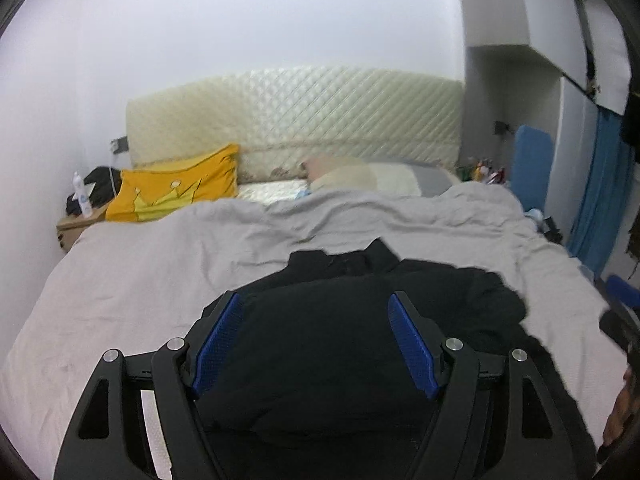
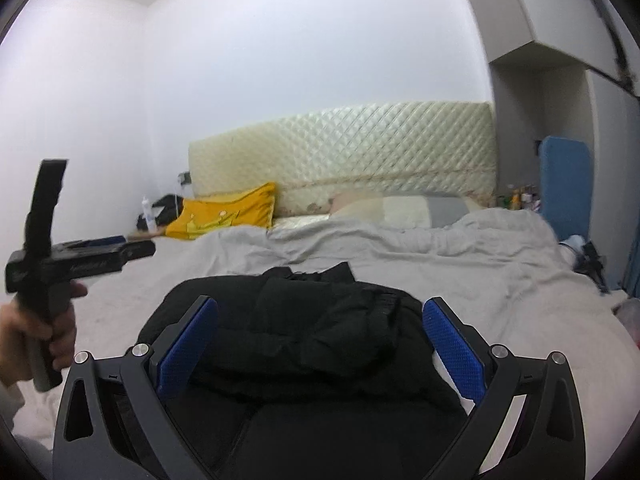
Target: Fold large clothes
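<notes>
A black garment point(image 1: 320, 360) lies bunched in a folded heap on the grey duvet point(image 1: 140, 280) near the foot of the bed. My left gripper point(image 1: 315, 296) hangs above it, open, its blue pads point(image 1: 218, 344) wide apart and holding nothing. In the right wrist view the same garment point(image 2: 320, 344) spreads below my right gripper point(image 2: 320, 302), which is also open and clear of the cloth. That view shows the left gripper point(image 2: 136, 245) side-on at the left, lifted over the duvet, with a hand point(image 2: 52, 332) around its handle.
A yellow pillow point(image 1: 176, 188) and pale pillows point(image 1: 380, 178) lie against the quilted headboard point(image 1: 296, 112). A bedside table point(image 1: 76, 226) with a bottle point(image 1: 82, 200) stands far left. Blue board point(image 1: 530, 164) and blue cloth point(image 1: 596, 200) stand on the right. The duvet point(image 2: 440, 264) is rumpled.
</notes>
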`<move>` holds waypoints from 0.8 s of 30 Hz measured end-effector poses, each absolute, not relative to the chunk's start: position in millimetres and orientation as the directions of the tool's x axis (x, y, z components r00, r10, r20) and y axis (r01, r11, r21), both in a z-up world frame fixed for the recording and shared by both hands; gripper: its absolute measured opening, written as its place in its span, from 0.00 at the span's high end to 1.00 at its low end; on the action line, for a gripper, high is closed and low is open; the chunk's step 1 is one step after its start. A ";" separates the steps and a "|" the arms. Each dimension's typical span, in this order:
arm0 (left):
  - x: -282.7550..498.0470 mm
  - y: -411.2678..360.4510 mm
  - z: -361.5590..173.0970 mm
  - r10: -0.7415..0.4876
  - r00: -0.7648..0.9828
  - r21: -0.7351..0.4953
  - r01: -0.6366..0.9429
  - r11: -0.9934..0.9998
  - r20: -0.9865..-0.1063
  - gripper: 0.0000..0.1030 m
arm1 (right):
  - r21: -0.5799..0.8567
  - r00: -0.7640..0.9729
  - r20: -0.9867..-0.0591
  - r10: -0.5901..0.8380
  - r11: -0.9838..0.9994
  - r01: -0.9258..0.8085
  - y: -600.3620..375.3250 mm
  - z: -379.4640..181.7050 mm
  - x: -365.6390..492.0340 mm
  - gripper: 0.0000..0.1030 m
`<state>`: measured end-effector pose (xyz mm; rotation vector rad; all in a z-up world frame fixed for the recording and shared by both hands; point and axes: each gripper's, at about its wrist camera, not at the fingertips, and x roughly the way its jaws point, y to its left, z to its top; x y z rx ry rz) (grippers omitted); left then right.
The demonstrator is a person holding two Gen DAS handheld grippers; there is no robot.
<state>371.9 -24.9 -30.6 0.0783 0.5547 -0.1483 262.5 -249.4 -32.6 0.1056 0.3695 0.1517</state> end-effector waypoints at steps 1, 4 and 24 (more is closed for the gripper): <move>380.2 -21.7 -40.5 -0.109 0.832 0.034 0.152 0.988 -0.545 0.27 | 0.148 0.911 -0.371 0.181 0.980 -0.134 -249.3 -38.4 278.3 0.09; 403.6 -13.6 -69.8 -0.097 0.808 0.020 0.133 0.991 -0.581 0.27 | 0.171 0.879 -0.428 0.210 0.974 -0.149 -244.1 -61.9 322.9 0.13; 491.6 -3.7 -196.1 -0.052 0.753 0.029 0.094 0.995 -0.656 0.24 | 0.078 0.787 -0.596 0.162 0.986 -0.144 -215.3 -186.5 434.7 0.10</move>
